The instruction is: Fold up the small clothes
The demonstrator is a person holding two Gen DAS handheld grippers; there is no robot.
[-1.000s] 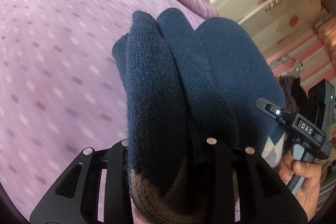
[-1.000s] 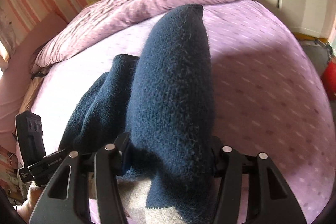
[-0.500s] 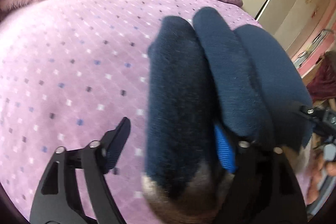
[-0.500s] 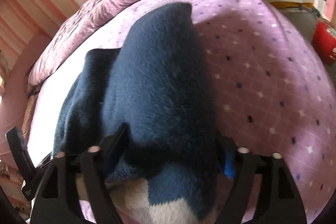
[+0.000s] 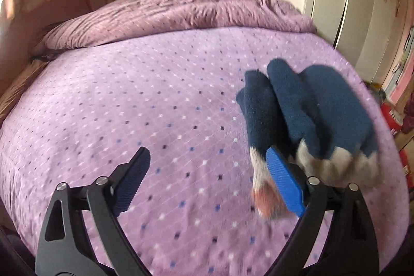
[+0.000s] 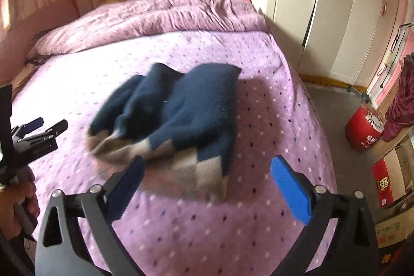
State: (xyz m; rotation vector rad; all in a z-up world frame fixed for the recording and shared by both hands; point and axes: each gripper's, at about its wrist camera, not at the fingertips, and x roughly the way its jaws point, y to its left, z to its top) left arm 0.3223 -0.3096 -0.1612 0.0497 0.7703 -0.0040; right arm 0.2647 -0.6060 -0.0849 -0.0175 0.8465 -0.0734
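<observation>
The left gripper (image 5: 207,177), fingers wide and empty, flanks the soft, light navy knit (image 6: 170,115) — bunched loosely on the purple bed (image 6: 258,211), best pinched at its grey-checked hem (blurred) — the right gripper (image 6: 207,183) likewise wide, nothing obstructing — quilt (image 6: 160,14), red tub (image 6: 363,128) well apart.

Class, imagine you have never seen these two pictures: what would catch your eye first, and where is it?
First the navy knitted garment with its beige diamond-patterned hem, lying bunched in the middle of the purple dotted bedspread. Next the right gripper, jaws wide open just short of that hem, and the left gripper, open too, with the garment at its right finger. Behind, a rumpled purple duvet lies against pink striped walls.
</observation>
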